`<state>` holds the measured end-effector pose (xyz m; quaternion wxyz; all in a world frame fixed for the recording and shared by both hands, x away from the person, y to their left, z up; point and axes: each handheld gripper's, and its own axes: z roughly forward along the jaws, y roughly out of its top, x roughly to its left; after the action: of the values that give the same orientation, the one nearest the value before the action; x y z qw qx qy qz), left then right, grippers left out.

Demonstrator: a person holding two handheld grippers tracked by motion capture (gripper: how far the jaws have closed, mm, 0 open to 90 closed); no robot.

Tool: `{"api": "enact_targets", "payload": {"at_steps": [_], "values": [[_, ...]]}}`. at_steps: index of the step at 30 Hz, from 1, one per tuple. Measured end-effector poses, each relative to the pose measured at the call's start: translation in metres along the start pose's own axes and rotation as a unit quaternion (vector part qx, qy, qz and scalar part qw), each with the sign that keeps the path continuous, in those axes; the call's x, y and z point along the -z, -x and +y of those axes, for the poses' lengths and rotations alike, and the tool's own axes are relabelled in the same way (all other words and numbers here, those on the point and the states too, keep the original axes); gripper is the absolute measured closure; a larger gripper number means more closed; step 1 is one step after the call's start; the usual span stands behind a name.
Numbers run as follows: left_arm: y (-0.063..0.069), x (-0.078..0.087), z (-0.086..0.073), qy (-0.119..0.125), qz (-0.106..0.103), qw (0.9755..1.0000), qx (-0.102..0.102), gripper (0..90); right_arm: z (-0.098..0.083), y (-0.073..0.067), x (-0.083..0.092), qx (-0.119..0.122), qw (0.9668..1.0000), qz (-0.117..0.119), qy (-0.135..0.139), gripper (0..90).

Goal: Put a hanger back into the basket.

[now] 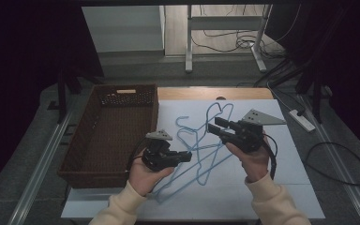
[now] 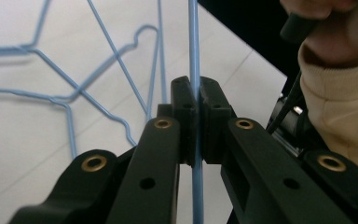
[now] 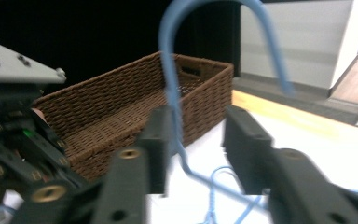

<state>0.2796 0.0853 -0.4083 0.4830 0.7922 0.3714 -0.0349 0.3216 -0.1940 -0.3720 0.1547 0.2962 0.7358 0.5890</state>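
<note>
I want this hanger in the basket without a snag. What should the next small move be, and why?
Probably draw the right gripper back off the hook: its fingers stand open around the hanger, while the left gripper is shut on the wire, ready to carry it to the basket.

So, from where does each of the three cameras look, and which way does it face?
High view: above the person's side, looking forward and down on the white table; forearms, both hands show.
Left gripper view: rides the left gripper, jaws shut on a light-blue wire hanger.
Right gripper view: rides the right gripper, jaws apart, facing the brown woven basket.
Shared: hangers in all; basket in high and right.
</note>
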Motion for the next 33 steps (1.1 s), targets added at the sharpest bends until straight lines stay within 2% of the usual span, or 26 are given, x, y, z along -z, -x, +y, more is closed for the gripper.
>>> {"api": "enact_targets", "payload": {"at_steps": [2,6,8,11,14,17,20,22,25,29,33], "values": [[-0.001,0.011,0.002,0.015,0.002,0.9999,0.000,86.2,-0.002,0.002,0.008,0.003,0.9999,-0.010,0.011,45.3],[-0.005,0.029,0.006,0.036,0.004,0.9993,0.001,86.2,-0.010,0.010,0.023,0.008,0.9995,-0.025,0.018,38.0],[-0.008,0.037,0.007,0.047,0.007,0.9989,0.000,86.2,-0.014,0.013,0.028,0.010,0.9993,-0.033,0.012,35.4],[-0.013,0.050,0.008,0.062,0.012,0.9980,-0.002,86.2,-0.024,0.021,0.034,0.022,0.9980,-0.059,-0.004,30.4],[-0.018,0.061,0.008,0.072,0.015,0.9973,0.002,86.2,-0.034,0.031,0.037,0.027,0.9966,-0.075,-0.020,28.9],[-0.027,0.072,0.008,0.080,0.017,0.9966,0.003,86.2,-0.047,0.043,0.040,0.017,0.9955,-0.086,-0.038,27.4],[-0.035,0.084,0.009,0.087,0.028,0.9958,0.004,86.2,-0.058,0.052,0.043,0.011,0.9948,-0.088,-0.050,26.8],[-0.042,0.091,0.010,0.093,0.028,0.9953,0.002,86.2,-0.064,0.056,0.046,0.008,0.9947,-0.087,-0.054,26.8],[-0.053,0.104,0.010,0.097,0.042,0.9944,0.008,86.2,-0.075,0.063,0.051,0.001,0.9943,-0.087,-0.061,26.3],[-0.065,0.118,0.010,0.100,0.059,0.9932,0.011,86.2,-0.087,0.070,0.056,-0.008,0.9920,-0.101,-0.076,25.4],[-0.076,0.132,0.009,0.104,0.076,0.9915,0.015,86.2,-0.095,0.074,0.057,-0.019,0.9906,-0.104,-0.087,24.8]]}}
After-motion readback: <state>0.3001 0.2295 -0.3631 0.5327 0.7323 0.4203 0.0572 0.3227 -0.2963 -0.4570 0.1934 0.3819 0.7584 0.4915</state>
